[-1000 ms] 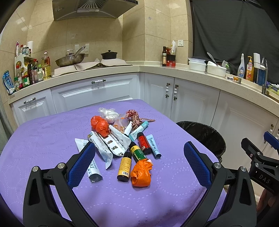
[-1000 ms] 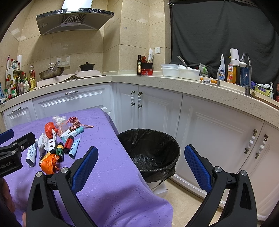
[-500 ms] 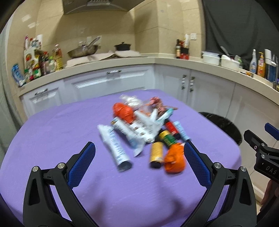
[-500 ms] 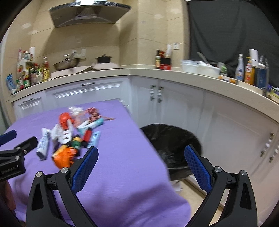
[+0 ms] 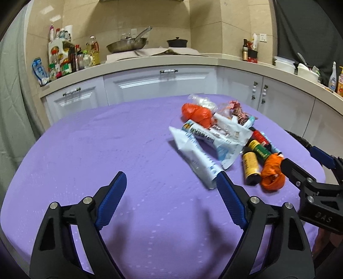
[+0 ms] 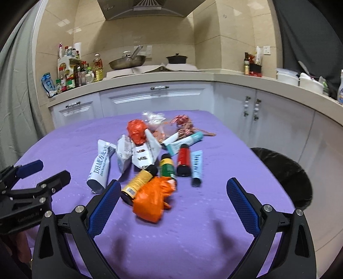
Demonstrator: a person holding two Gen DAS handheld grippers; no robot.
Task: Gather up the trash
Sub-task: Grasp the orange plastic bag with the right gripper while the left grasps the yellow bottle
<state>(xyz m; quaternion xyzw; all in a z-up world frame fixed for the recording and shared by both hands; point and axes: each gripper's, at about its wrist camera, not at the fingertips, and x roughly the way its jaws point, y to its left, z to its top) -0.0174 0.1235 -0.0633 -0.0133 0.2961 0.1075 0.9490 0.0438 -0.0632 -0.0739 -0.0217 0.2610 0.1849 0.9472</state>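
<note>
Left wrist view: left gripper [image 5: 169,182] jaws apart and closing, nothing between them, only bare purple tablecloth [image 5: 107,150]. Trash pile [image 5: 225,137] sits ahead and to the right on the cloth, motion-blurred. Print on the white tube [image 5: 199,161] and white wrappers [image 5: 227,133] is there but unreadable. Yellow-label bottle [image 5: 249,166] and green-label bottle [image 5: 259,150] lie beside each other; label text too smeared to read. Orange bag [image 5: 273,173] lies at the pile's near right edge, just beside the right gripper [image 5: 300,165], which enters from the right with "DAS" on its body; its far part is cut off. Bin [image 5: 300,139] shows only as a dark sliver past the table edge.

Right wrist view: right gripper [image 6: 172,188] jaws wide, empty, hovering over the near end of the trash pile [image 6: 154,154]. Orange bag [image 6: 153,200] lies between the fingertips in the frame, not gripped. White tube [image 6: 99,165] reads "DHA" plus Chinese characters I can't resolve. White wrappers [image 6: 143,152] have dark print, illegible. Red bottle [image 6: 184,158], pale blue tube [image 6: 196,165], teal tube [image 6: 184,140]: text blurred. Left gripper [image 6: 34,173] is at the left edge, body lettering unreadable. Black-lined bin [image 6: 285,171] stands on the floor beside the table's right side, partly hidden by the table edge.

Room: beige tiled kitchen, white cabinets [image 6: 158,98], wok [image 6: 126,61] and black pot [image 6: 176,59] on the counter, range hood [image 6: 150,8] above.
</note>
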